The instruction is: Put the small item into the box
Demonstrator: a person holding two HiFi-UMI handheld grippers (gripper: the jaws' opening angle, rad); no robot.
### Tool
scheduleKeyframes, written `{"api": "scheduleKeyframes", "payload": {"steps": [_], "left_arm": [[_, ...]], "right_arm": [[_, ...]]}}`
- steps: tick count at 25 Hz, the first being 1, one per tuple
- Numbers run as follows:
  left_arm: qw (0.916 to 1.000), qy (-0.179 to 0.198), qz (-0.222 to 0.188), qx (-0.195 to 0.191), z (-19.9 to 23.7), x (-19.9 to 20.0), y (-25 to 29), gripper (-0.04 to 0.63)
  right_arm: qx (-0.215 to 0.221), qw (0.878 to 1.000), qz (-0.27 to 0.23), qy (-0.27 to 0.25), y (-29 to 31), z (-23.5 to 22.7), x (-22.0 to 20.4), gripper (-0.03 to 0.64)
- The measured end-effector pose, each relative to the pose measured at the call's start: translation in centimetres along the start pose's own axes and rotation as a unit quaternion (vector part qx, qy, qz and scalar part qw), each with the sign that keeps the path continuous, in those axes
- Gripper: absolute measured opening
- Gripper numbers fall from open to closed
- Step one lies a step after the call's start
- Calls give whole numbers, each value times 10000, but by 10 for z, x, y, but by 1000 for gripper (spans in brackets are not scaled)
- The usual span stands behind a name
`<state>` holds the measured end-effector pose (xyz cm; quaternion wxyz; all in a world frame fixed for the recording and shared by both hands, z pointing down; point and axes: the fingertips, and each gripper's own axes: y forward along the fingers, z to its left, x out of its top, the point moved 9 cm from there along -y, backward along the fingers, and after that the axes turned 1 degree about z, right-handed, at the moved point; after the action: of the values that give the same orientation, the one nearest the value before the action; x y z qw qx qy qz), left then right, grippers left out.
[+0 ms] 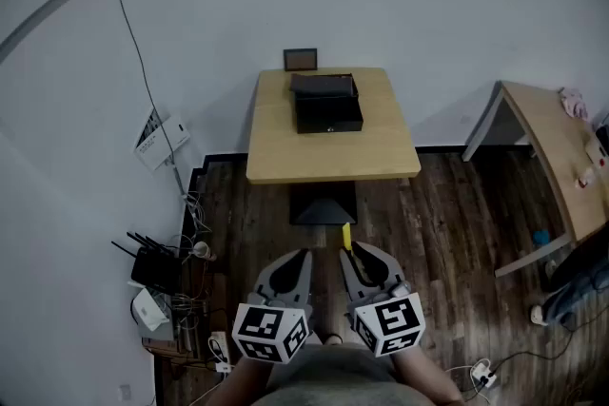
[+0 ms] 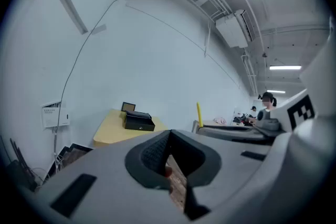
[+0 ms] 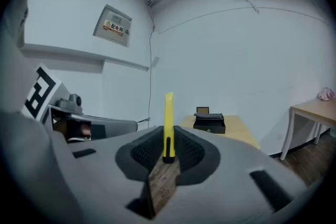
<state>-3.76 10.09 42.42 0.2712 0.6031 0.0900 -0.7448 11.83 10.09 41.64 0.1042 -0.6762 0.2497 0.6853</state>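
The right gripper [image 3: 167, 159], held near above the wooden floor [image 1: 447, 223], is clamped on a thin yellow stick [image 3: 168, 123] that points toward the far wall. The left gripper [image 2: 169, 155], just beside it, has its jaws together. The black box [image 1: 326, 104] sits on the far table [image 1: 381, 157], well apart from both.
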Motion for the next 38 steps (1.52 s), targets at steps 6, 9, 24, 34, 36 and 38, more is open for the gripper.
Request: {"api": "scheduleKeyframes", "payload": {"steps": [6,9,24,34,36,38], "left_arm": [[10000,-7,-84,51,-18,-1,-17,3],[9999,-10,-73,68,-23,-5,-21,3],[9999,-136,68,23,-29,-6,-4,3],[9995,-286,88,62,11,9,52,3],[9995,-298,81,41,24,16,69,3],[9995,-291,90,17,37,22,85,3]], "right_arm": [[50,10000,0,39,-23,7,-6,51],[123,9999,3,115,-28,6,-7,51],[-38,9993,-52,379,-27,-7,-10,52],[-43,9990,11,452,35,-36,-4,52],[-42,9990,18,446,56,-45,0,52],[-36,9989,29,458,78,-52,6,52]]}}
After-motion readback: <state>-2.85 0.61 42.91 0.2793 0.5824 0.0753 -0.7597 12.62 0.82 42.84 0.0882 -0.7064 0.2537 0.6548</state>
